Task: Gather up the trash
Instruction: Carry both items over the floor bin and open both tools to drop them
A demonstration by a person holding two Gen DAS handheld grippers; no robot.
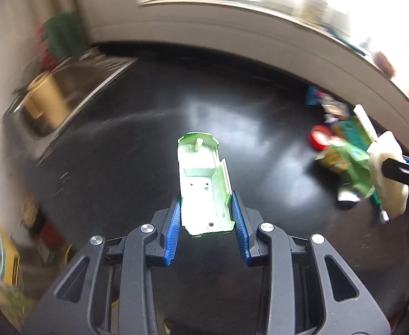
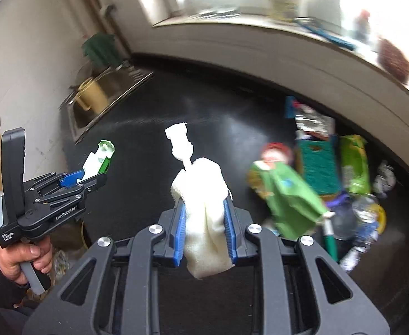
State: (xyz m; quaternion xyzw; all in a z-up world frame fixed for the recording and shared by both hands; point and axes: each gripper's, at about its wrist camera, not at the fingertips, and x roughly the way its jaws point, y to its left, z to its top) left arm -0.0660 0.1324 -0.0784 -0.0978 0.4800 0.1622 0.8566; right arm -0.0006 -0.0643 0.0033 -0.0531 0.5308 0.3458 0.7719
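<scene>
Both my tongs are loaded, held up over the dark glossy counter [image 1: 154, 128].

My left gripper [image 1: 206, 209] pinches a pale green moulded plastic shell [image 1: 203, 178] between its blue pads [image 1: 174, 231], the shell's hollow side facing up and its far end jutting out past the fingers. My right gripper [image 2: 205, 224] is pressed onto a white foam sponge wad [image 2: 204, 209], with a white plastic handle piece [image 2: 179, 142] sticking out ahead of it. In the right wrist view my left hand [image 2: 23, 259] grips the other tool's handle at the left. To the right on the counter lies the heap of trash [image 2: 327, 176]: green wrappers, a teal carton, foil, a red cap, crumpled clear plastic. A steel sink [image 2: 106, 95] with a yellow pot [image 2: 91, 95] sits at the far left, blurred.
</scene>
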